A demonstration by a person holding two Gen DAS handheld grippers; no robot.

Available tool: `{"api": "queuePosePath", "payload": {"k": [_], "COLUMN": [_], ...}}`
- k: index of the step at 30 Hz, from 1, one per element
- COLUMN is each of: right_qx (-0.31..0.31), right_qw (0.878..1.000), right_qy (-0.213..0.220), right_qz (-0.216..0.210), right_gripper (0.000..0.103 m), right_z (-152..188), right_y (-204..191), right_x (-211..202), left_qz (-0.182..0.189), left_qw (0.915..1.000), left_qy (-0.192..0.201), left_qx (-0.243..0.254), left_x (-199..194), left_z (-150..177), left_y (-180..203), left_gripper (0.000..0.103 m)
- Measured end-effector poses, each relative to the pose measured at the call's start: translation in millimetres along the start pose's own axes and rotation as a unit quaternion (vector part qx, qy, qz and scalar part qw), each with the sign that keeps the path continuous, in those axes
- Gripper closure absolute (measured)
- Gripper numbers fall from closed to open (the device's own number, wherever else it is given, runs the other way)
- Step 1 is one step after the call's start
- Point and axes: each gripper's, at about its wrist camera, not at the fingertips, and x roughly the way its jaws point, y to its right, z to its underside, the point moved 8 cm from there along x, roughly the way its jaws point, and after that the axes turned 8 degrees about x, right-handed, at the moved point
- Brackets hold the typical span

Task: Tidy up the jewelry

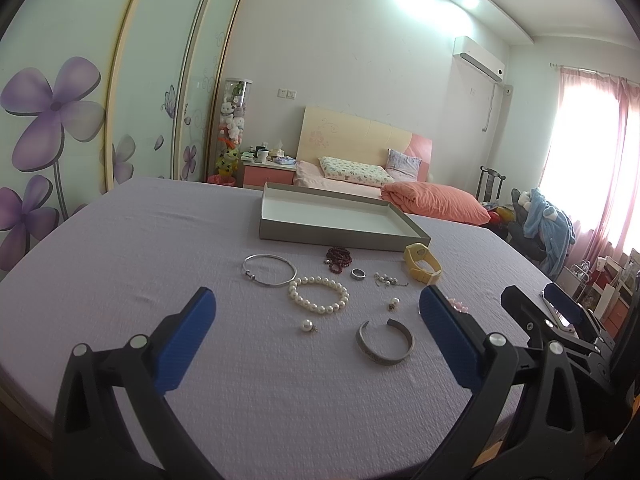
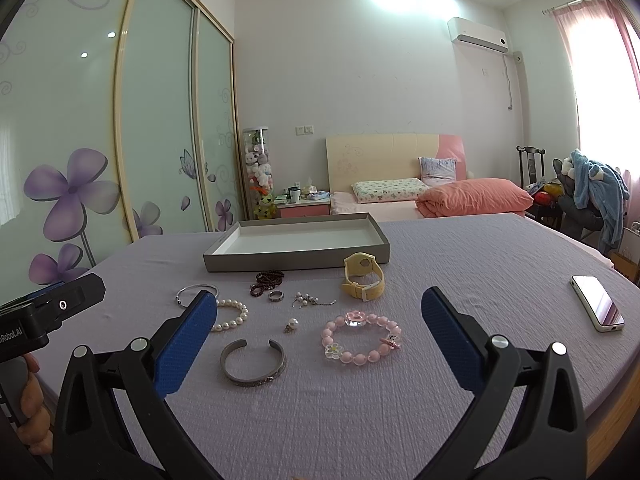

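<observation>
both tools are hovering above a bed covered in a lilac sheet (image 2: 440, 264), fingers spread wide and gripping nothing. the left tool (image 1: 316, 336) is sitting over the left part of the jewelry, the right tool (image 2: 320, 336) just to its right.

a shallow grey tray (image 2: 224, 259) with a white inside is lying at the far side, with nothing in it. the jewelry is lying loose on the sheet nearer than the tray: a yellow watch (image 2: 363, 276) just in front of the tray's right corner, dark red beads (image 2: 266, 280) near its middle, a thin silver bangle (image 1: 270, 270) to the left. a small ring (image 2: 276, 296) and a tangle of small silver pieces (image 2: 310, 300) are lying between them. nearer still, a pearl bracelet (image 1: 319, 294), two loose pearl earrings (image 1: 308, 325), (image 1: 393, 303), an open silver cuff (image 2: 253, 363) and a pink bead bracelet (image 2: 360, 338) are resting apart from one another.

a phone (image 2: 598, 303) is lying face up far to the right.
</observation>
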Motion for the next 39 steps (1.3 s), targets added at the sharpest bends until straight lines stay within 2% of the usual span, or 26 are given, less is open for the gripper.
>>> {"api": "queuePosePath", "payload": {"k": [30,34,39], "right_qx": [0.002,0.005,0.015], "right_qw": [1.000,1.000,0.997], "right_qy": [-0.004,-0.018,-0.061], "right_qz": [0.001,0.010,0.033], "right_gripper": [0.001,0.001,0.001], "right_z": [-1,8,17], "right_y": [-3,3,16], "right_x": [1,9,27], "left_qz": [-0.001,-0.007,-0.015], "left_qw": [1.0000,0.9999,0.9991], "left_qy": [-0.003,-0.013,-0.038], "left_qx": [-0.001,-0.004,-0.011], "left_x": [2,11,23], "left_z": [2,11,21], "left_y": [-2,-5,-13], "left_gripper": [0.002,0.002,0.002]}}
